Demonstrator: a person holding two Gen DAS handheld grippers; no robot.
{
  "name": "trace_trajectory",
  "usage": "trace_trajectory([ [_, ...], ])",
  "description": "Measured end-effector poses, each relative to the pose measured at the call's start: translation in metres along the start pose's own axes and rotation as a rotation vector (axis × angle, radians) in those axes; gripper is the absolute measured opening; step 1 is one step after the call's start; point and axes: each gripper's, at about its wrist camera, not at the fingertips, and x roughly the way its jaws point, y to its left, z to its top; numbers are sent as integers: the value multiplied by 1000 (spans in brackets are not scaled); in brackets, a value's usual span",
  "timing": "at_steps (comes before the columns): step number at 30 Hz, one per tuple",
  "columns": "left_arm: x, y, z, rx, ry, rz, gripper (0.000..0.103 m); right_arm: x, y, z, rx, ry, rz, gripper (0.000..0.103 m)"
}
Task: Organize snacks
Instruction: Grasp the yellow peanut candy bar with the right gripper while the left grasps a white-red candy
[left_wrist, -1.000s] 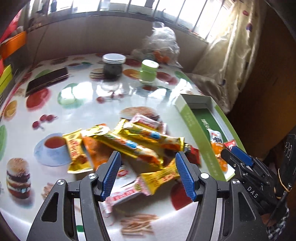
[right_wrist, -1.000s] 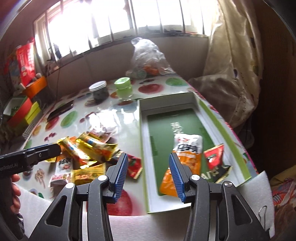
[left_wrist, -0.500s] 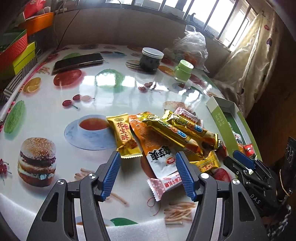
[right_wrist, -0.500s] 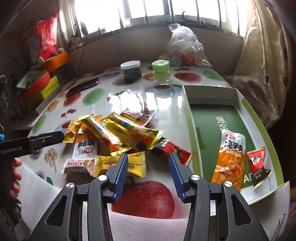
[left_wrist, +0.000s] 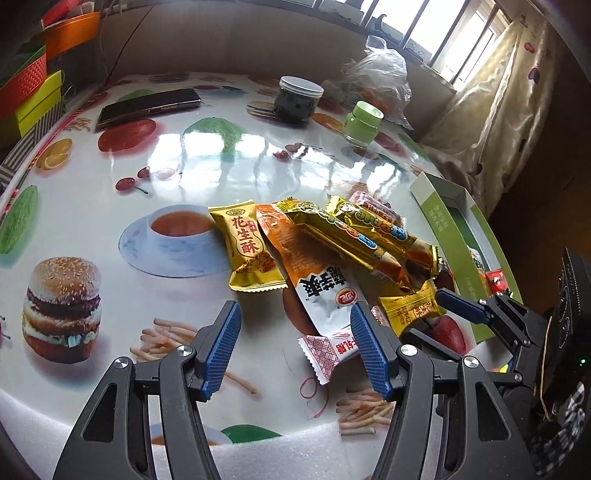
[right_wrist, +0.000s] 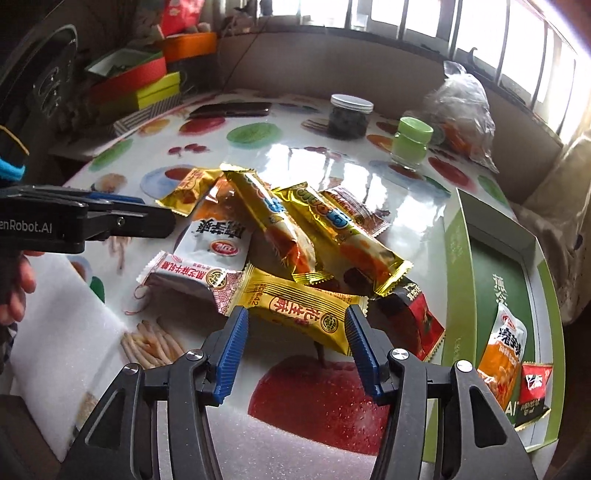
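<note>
Both grippers swung from green box (right_wrist: 456, 236) toward snack pile (right_wrist: 295, 236). Right gripper (right_wrist: 295, 343) opening over yellow packet (right_wrist: 299, 306); left gripper (left_wrist: 295, 347) released, bare table (left_wrist: 110, 302) leftward.

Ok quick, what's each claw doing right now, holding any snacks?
Left claw: open, holding nothing, over the white snack packet.
Right claw: opening, holding nothing, the yellow peanut candy packet just ahead.
</note>
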Motion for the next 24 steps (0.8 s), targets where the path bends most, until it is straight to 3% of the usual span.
trace_trajectory([
  [4, 8, -9, -4, 50, 36, -28, 62, 6, -3, 5, -62, 62, 34, 55],
  [11, 13, -22, -13, 99, 73, -55, 62, 14, -1, 12, -138, 81, -6, 55],
  [14, 13, -28, -16, 135, 86, -56, 62, 14, 5, 15, -183, 82, 32, 55],
  [20, 10, -30, -22, 167, 108, -52, 62, 13, 3, 13, -142, 150, 130, 56],
  [24, 8, -35, -23, 203, 115, -55, 62, 7, 1, 11, -151, 123, 92, 55],
])
